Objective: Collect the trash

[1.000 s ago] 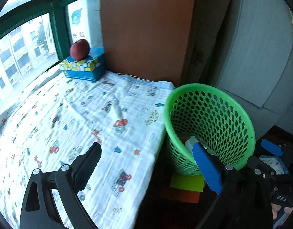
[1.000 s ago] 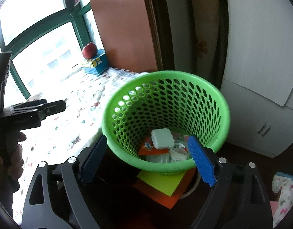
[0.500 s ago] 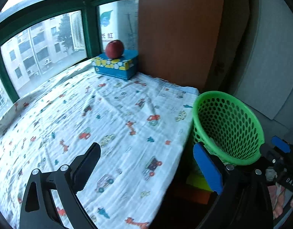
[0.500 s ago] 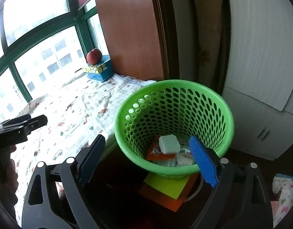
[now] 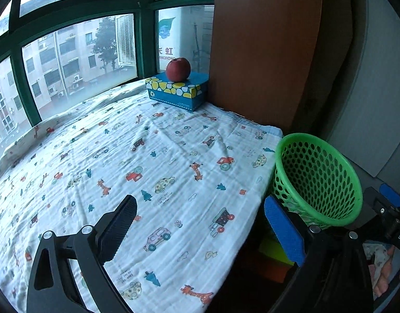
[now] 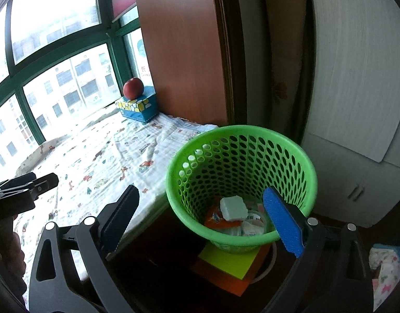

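A green perforated trash basket (image 6: 241,140) stands on the floor beside the bed; it also shows in the left wrist view (image 5: 317,180). Inside lie a white block (image 6: 233,208), an orange wrapper (image 6: 216,219) and several white scraps. My right gripper (image 6: 200,221) is open and empty, just in front of the basket. My left gripper (image 5: 200,227) is open and empty, above the printed bed sheet (image 5: 127,161); it appears at the left edge of the right wrist view (image 6: 28,185).
A red apple (image 5: 178,68) sits on a blue tissue box (image 5: 177,91) at the bed's far corner by the window. A brown wooden panel (image 5: 262,47) and a white cabinet (image 6: 356,83) stand behind the basket. Yellow and orange paper (image 6: 231,268) lies under the basket.
My left gripper has pulled back and swung left from the basket, so more of the bed shows. My right gripper has backed away from the basket a little. Both stay open.
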